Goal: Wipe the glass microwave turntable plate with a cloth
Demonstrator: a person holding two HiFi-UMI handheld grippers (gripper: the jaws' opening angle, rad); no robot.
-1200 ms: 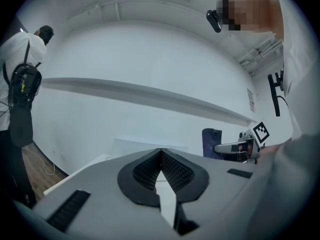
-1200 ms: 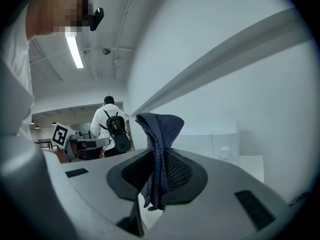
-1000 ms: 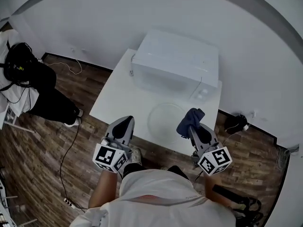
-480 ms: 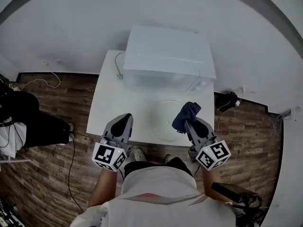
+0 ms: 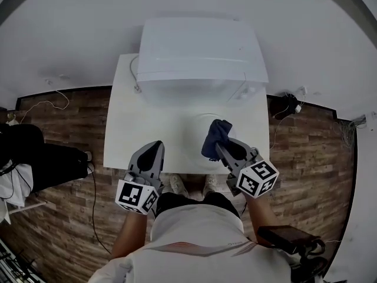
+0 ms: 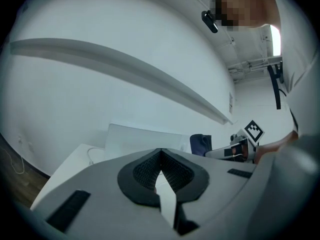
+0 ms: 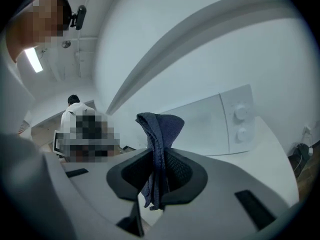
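The glass turntable plate (image 5: 197, 125) lies faint and clear on the white table (image 5: 132, 134), in front of the microwave (image 5: 200, 52). My right gripper (image 5: 219, 146) hovers over the plate's near right part, shut on a dark blue cloth (image 5: 213, 137). In the right gripper view the cloth (image 7: 159, 134) stands bunched up out of the shut jaws of the right gripper (image 7: 158, 171). My left gripper (image 5: 155, 147) hangs at the table's near edge, left of the plate, shut with nothing in it. Its fingertips meet in the left gripper view (image 6: 160, 153), where the cloth (image 6: 200, 144) shows at the right.
The white microwave fills the back of the table, its knobs (image 7: 241, 121) on the right. A white cable (image 5: 134, 78) runs off its left side. Wooden floor surrounds the table, with dark bags (image 5: 35, 158) at the left and a plug and cable (image 5: 291, 106) at the right.
The head view has swung so the table and microwave sit more centred. My right gripper has carried the cloth leftward over the plate. The left gripper has stayed where it was.
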